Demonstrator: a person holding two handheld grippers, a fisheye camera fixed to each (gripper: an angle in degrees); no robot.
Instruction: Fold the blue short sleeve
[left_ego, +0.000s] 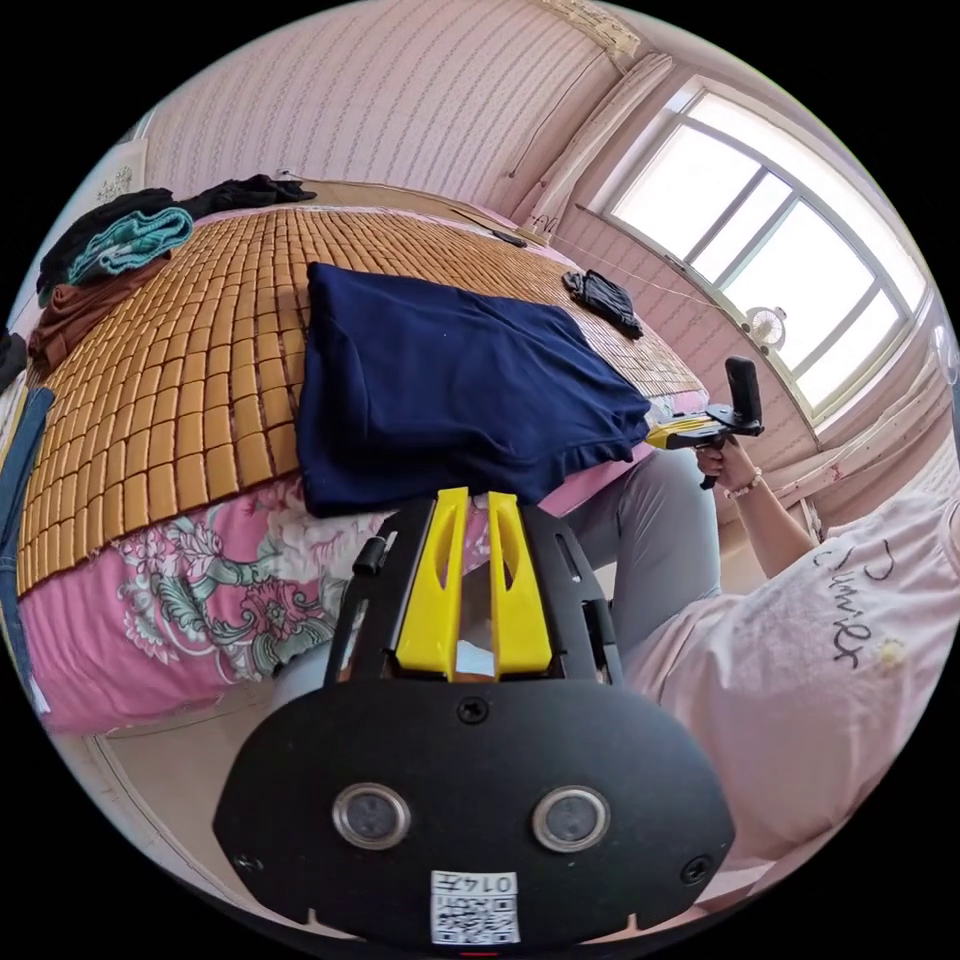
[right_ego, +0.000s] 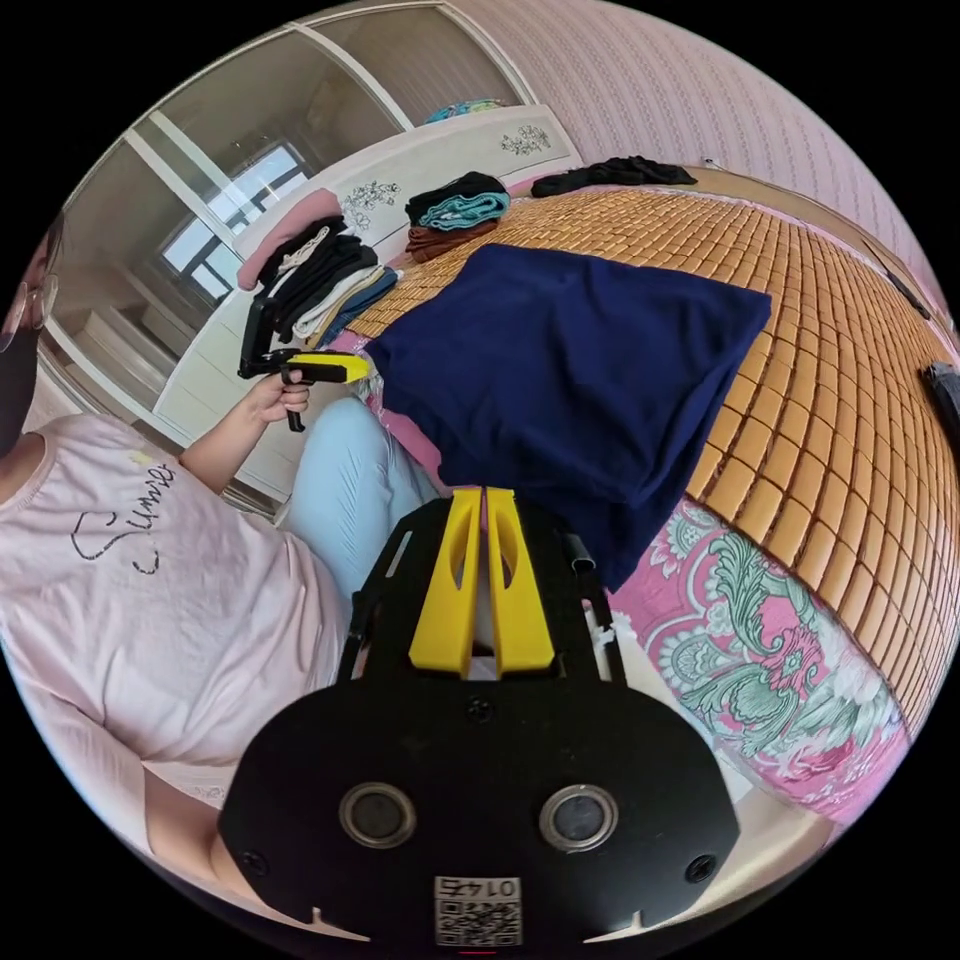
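Centre of both frames: blue short sleeve (left_ego: 450, 385) (right_ego: 590, 375), dark navy, soft knit, folded to a rough rectangle, lying on a bamboo-tile mat (left_ego: 190, 370) (right_ego: 840, 340) with one edge draping over a pink floral bedsheet (left_ego: 200, 590) (right_ego: 770, 660). Low centre, left gripper view: left gripper (left_ego: 474, 497), yellow plastic jaws nearly together, nothing pinched, tips just at the shirt's hanging hem. Low centre, right gripper view: right gripper (right_ego: 477, 493), jaws likewise almost touching, tips against the drooping cloth, clamped on nothing. Upper left: stacked folded clothes (left_ego: 110, 250) (right_ego: 455, 210).
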